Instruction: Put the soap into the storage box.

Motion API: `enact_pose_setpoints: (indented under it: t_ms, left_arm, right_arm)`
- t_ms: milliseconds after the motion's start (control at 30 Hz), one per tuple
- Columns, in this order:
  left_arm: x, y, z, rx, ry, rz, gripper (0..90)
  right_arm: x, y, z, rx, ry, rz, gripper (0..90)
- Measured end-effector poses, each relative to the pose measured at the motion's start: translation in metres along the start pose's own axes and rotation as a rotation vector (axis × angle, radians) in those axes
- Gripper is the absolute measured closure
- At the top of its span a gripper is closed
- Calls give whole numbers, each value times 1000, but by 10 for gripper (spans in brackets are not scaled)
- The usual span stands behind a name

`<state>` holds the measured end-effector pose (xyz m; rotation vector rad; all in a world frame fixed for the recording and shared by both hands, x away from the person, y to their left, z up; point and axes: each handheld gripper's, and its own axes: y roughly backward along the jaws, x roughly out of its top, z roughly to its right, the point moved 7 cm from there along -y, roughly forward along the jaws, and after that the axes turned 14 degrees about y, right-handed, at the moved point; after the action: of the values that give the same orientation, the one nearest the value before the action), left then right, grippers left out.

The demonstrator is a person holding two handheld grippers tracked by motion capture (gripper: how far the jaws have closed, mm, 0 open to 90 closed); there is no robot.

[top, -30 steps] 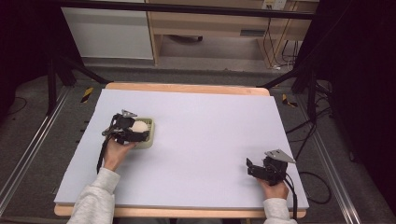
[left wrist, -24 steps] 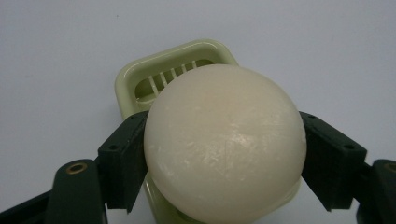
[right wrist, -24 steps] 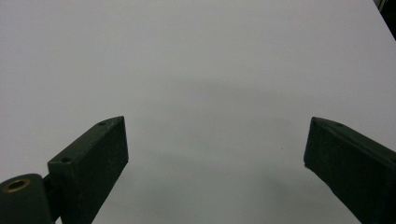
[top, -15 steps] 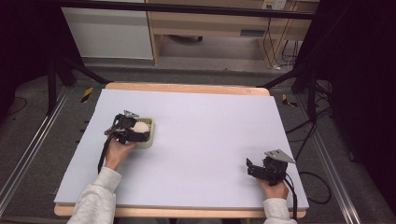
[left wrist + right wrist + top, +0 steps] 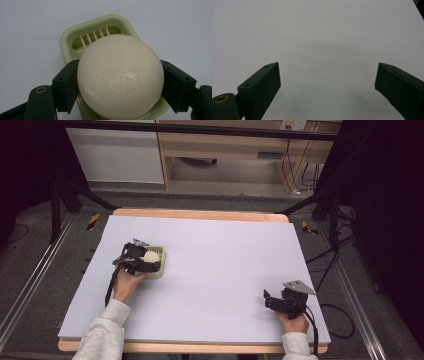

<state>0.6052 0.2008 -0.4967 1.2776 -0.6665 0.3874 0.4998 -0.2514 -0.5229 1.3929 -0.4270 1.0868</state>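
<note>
In the left gripper view the near end of the soap dish (image 5: 100, 27) is covered by the soap (image 5: 120, 77), and the lower edge of the frame cuts off both; whether the soap rests on the dish or hangs just above it cannot be made out. In the high view the left gripper (image 5: 150, 262) hides most of the dish (image 5: 159, 270), so a small pale patch of soap (image 5: 151, 256) is all that peeks out. The left gripper (image 5: 120, 85) is clenched on the soap, one black pad pressed on each flank. The soap is a round, cream-white cake, smooth and faintly mottled. Beyond it lies the pale green dish with a slotted floor, on the white worktop (image 5: 225, 270). The right gripper (image 5: 270, 301) sits well apart at the near right corner, its jaws released wide over bare worktop (image 5: 317, 37), holding nothing
</note>
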Motion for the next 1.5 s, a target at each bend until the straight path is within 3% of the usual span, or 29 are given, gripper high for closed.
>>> enact_pose_setpoints:
  t_ms: [700, 1100, 1500]
  left_arm:
    - [-1, 0, 1, 4, -11, 12, 230]
    - [4, 21, 1, -28, -7, 70, 215]
    - [-4, 49, 0, -42, 12, 137, 220]
  right_arm:
    - [0, 1, 0, 1, -4, 1, 68]
    - [1, 2, 0, -4, -7, 6, 67]
    - [2, 3, 2, -11, -8, 15, 67]
